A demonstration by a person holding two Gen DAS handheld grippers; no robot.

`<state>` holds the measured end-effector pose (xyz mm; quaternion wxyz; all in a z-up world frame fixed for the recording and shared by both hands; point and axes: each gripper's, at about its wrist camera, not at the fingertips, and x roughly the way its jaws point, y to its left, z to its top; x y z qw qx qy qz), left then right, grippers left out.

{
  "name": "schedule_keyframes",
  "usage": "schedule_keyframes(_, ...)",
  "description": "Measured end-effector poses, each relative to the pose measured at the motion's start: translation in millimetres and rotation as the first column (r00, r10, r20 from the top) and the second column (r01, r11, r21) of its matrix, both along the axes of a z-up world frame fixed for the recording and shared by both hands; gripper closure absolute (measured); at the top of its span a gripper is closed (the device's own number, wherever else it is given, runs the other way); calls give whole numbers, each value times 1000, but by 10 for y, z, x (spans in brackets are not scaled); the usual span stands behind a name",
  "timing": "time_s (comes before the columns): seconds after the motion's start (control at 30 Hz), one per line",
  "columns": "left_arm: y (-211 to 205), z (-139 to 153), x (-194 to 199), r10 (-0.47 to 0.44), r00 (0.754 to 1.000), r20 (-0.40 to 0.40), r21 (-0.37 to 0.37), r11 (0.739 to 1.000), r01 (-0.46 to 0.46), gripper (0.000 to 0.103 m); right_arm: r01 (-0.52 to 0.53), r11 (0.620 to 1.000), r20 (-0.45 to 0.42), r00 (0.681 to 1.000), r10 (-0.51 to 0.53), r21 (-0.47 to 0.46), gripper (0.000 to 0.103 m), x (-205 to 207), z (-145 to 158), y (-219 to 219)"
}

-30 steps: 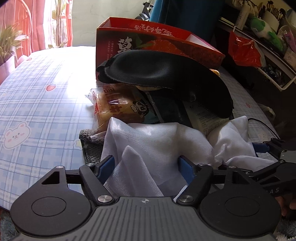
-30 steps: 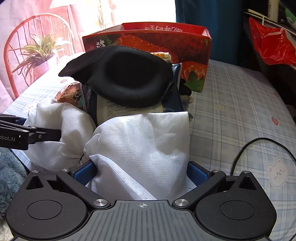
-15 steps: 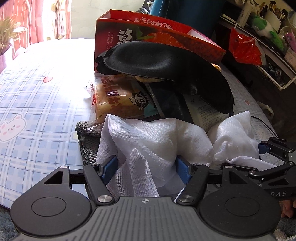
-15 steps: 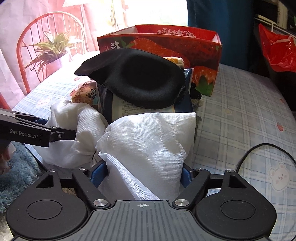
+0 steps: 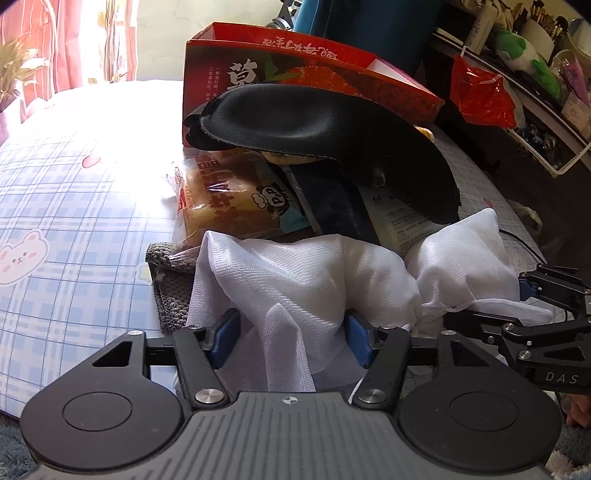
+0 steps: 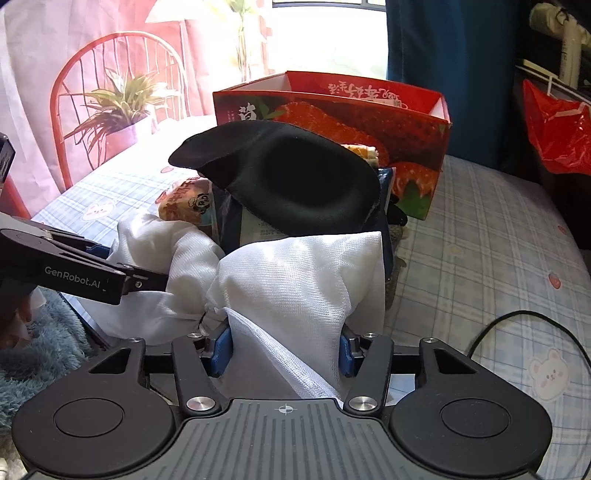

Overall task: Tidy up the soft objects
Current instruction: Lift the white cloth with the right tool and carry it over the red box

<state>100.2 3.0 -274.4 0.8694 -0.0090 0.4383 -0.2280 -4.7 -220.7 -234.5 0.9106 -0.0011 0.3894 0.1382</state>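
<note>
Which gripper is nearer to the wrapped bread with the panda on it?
Left. The left gripper, closed on the white mesh cloth, sits just in front of the wrapped bread. The right gripper holds the cloth's other end, farther from it.

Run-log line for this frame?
left gripper: shut on white mesh cloth | right gripper: shut on same cloth | black eye mask: atop snack pile

Light: strong daylight through the window behind.
Glare: checked tablecloth washed out white on its far side.
Edges: fisheye bending, dark corners.
Focus: sharp throughout.
</note>
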Motion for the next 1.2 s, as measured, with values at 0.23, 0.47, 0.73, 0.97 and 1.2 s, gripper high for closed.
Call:
schedule_keyframes(0.23,-15,92,-98,-35,998,52,-26,999,36,82,-36,998,44,998,34,45,65,-38,115,-35)
schedule_keyframes(0.47,94,355,-224,-11,990,139,-86,996,23,89,-55,994,122,992,44,94,70,-97,375,-110)
schedule_keyframes(0.73,163,913,-231,-13,959,284,-112,993,46,89,-76,989,230,972,44,131,70,-59,770,-202)
schedule_keyframes(0.97,-18,1358,88,-13,920,392,-84,995,50,89,-69,989,311,950,25,131,70,352,1070,-322)
schedule_keyframes(1.2,-285,1724,776,-21,889,457,-32,999,40,89,-33,987,341,940,-23,156,70,1086,1269,-501)
